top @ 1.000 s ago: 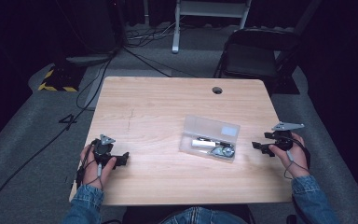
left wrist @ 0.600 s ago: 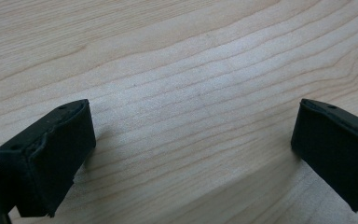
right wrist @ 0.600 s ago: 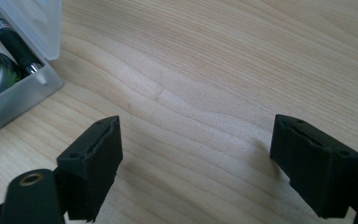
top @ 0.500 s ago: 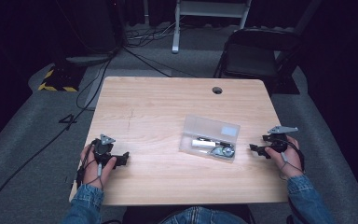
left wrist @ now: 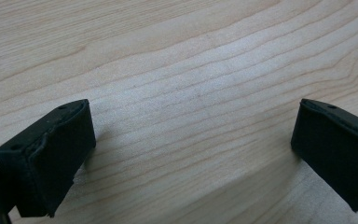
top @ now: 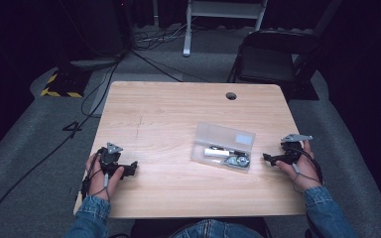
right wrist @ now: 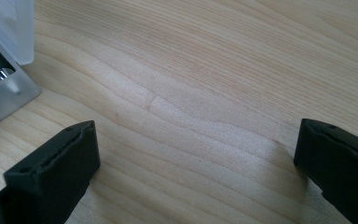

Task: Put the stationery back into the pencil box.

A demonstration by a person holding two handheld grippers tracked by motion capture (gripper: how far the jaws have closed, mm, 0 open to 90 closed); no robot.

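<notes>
Clear plastic case is lying right of centre on the wooden tabletop, holding metal parts (too small to identify). Right gripper is resting near the case's right end, jaws spread wide, gripping nothing. Left gripper is sitting well apart near the front left edge, jaws likewise spread over bare wood.

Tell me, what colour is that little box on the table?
The box is clear, see-through plastic with silvery metal parts inside; the high view shows it best.
</notes>
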